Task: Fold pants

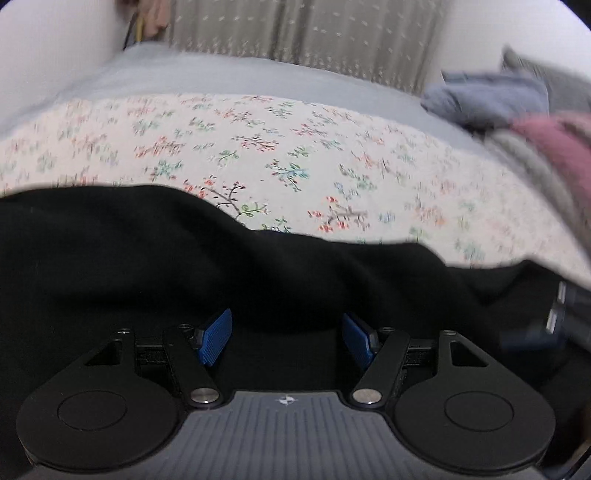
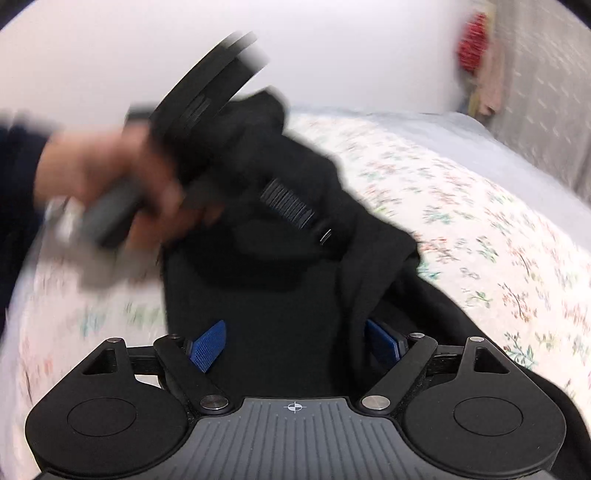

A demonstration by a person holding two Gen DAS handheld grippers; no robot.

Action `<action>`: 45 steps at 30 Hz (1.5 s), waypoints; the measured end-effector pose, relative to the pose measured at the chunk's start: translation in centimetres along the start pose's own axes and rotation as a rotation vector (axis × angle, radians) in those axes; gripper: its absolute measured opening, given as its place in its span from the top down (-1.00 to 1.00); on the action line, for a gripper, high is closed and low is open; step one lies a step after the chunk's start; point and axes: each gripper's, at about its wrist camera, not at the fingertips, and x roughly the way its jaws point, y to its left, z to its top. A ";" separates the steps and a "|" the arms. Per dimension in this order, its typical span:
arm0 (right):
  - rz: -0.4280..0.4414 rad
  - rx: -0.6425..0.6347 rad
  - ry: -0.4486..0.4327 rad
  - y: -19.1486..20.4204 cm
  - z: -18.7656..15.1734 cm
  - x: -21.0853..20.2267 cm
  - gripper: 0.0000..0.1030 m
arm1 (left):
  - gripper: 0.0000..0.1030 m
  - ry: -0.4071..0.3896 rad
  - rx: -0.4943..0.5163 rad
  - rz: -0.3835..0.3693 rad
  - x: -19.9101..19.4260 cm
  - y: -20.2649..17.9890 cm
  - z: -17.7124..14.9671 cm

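The black pants (image 1: 184, 266) lie across the floral bedspread (image 1: 258, 147) and fill the lower half of the left wrist view. My left gripper (image 1: 286, 338) is open, its blue pads (image 1: 216, 338) wide apart with black cloth between and over them. In the right wrist view the pants (image 2: 280, 314) hang bunched and lifted above the bedspread (image 2: 461, 229). My right gripper (image 2: 295, 345) is open, its blue pads (image 2: 208, 345) apart with the cloth between them. The left gripper's body (image 2: 229, 122), held by a hand (image 2: 110, 177), is buried in the raised cloth.
A pile of clothes in blue-grey (image 1: 487, 99), pink (image 1: 554, 155) and grey lies at the right of the bed. A patterned curtain (image 1: 314, 33) hangs behind the bed, next to a white wall (image 2: 332, 55). A red item (image 2: 474, 40) hangs at the far corner.
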 end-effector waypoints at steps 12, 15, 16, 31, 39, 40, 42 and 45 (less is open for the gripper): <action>0.369 0.891 -0.205 -12.8 0.7 3.3 -0.84 | -0.36 -0.022 -0.081 -0.076 -0.4 1.7 -0.5; 0.378 1.019 -0.203 -13.9 0.6 4.9 -0.84 | -0.36 -0.023 -0.076 -0.100 -0.4 1.9 -0.5; 0.359 1.063 -0.191 -14.1 0.6 5.4 -0.84 | -0.36 -0.025 -0.072 -0.104 -0.5 1.9 -0.6; 0.007 0.847 -0.123 -13.3 5.1 7.2 0.76 | -0.37 -0.010 -0.121 -0.140 -1.2 2.5 -0.4; -0.116 0.473 -0.046 -13.5 9.8 8.2 0.83 | -0.38 -0.018 -0.129 -0.137 -1.5 2.5 -0.1; -0.127 0.442 -0.025 -13.9 9.8 8.8 0.85 | -0.38 -0.015 -0.129 -0.135 -1.5 2.5 -0.1; -0.144 0.422 -0.004 -14.8 9.8 9.5 1.00 | -0.38 -0.007 -0.125 -0.128 -1.3 2.6 -0.2; -0.168 0.445 -0.003 -16.4 9.4 10.2 1.00 | -0.38 -0.002 -0.108 -0.126 -1.2 2.4 -0.2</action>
